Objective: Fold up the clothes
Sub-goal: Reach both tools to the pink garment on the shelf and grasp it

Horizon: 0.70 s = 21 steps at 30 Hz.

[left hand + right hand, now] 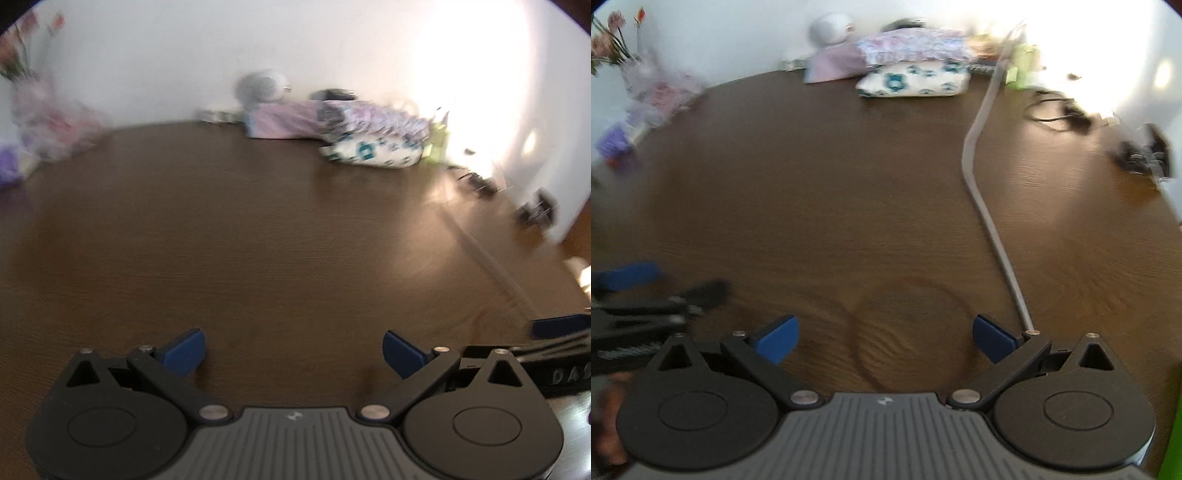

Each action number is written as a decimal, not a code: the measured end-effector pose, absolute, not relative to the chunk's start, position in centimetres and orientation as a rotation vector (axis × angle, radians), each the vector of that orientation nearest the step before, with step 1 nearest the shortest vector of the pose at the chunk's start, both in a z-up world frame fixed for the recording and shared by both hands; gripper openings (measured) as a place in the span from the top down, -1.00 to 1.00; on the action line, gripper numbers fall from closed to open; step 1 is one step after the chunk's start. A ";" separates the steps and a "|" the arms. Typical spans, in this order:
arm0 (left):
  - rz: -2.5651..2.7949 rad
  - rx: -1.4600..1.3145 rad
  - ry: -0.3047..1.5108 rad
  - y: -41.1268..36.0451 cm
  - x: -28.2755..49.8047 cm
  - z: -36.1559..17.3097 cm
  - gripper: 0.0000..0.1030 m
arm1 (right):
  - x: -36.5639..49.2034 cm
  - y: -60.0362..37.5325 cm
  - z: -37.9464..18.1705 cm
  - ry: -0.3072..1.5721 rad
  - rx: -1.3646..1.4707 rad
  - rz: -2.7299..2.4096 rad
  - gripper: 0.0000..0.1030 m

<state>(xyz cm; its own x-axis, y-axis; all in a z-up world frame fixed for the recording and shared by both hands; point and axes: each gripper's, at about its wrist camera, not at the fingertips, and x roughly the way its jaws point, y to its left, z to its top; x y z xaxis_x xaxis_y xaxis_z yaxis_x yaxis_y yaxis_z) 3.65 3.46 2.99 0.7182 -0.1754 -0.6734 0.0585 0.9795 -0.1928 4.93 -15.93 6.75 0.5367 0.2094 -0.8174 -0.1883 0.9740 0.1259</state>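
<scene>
A stack of folded clothes [373, 136] lies at the far side of the brown table [240, 229]: a white piece with teal prints under pale purple floral pieces. The right wrist view shows the same stack [914, 68] ahead. My left gripper [293, 352] is open over bare wood near the front, nothing between its blue pads. My right gripper [884, 338] is also open and holds nothing. The right gripper's blue tip [557, 326] shows at the left view's right edge. In the right view, the left gripper [628, 277] appears blurred at the left.
A pink folded cloth [831, 64] and a white round device [829, 29] sit by the wall. Flowers and wrapped items [650, 88] stand at the far left. A grey cable [982, 177] crosses the table. Black cords and clips [1141, 151] lie at the sunlit right.
</scene>
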 end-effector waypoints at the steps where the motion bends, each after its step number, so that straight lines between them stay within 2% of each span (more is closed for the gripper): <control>1: -0.156 -0.220 0.731 4.8 5.5 4.4 -0.96 | 6.0 -15.9 8.6 0.946 0.040 0.284 -0.99; 6: -0.149 -0.505 0.582 11.9 19.5 9.9 -1.00 | 16.5 -14.7 20.4 0.570 0.069 0.460 -0.99; 9: -0.291 -0.535 0.616 14.8 31.7 9.4 -0.99 | 27.5 -12.5 23.8 0.594 0.094 0.528 -0.99; 12: -0.095 -0.679 0.661 16.6 39.8 5.9 -0.87 | 38.8 -9.5 22.9 0.721 0.115 0.452 -0.99; 13: -0.065 -0.724 0.687 16.9 41.8 4.7 -0.69 | 41.6 -8.6 21.9 0.752 0.110 0.413 -0.99; 14: -0.082 -0.756 0.712 17.0 43.4 3.7 -0.60 | 44.4 -7.8 20.9 0.785 0.105 0.374 -0.95; 15: -0.089 -0.786 0.734 17.1 44.6 2.8 -0.58 | 47.2 -7.0 19.3 0.835 0.109 0.341 -0.75; 17: -0.094 -0.762 0.750 16.5 45.8 2.0 -0.57 | 50.1 -6.0 16.3 0.927 0.121 0.293 -0.50; 21: -0.155 -0.504 0.738 13.8 47.0 2.4 -0.57 | 53.0 -4.8 11.6 1.045 0.095 0.247 -0.41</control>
<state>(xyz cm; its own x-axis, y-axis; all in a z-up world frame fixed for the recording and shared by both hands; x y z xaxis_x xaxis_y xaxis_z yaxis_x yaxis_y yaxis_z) 46.98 13.83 2.38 0.7347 -0.3078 -0.6045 -0.0392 0.8704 -0.4909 52.96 -4.85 11.63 0.4768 0.2469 -0.8436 -0.1572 0.9682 0.1946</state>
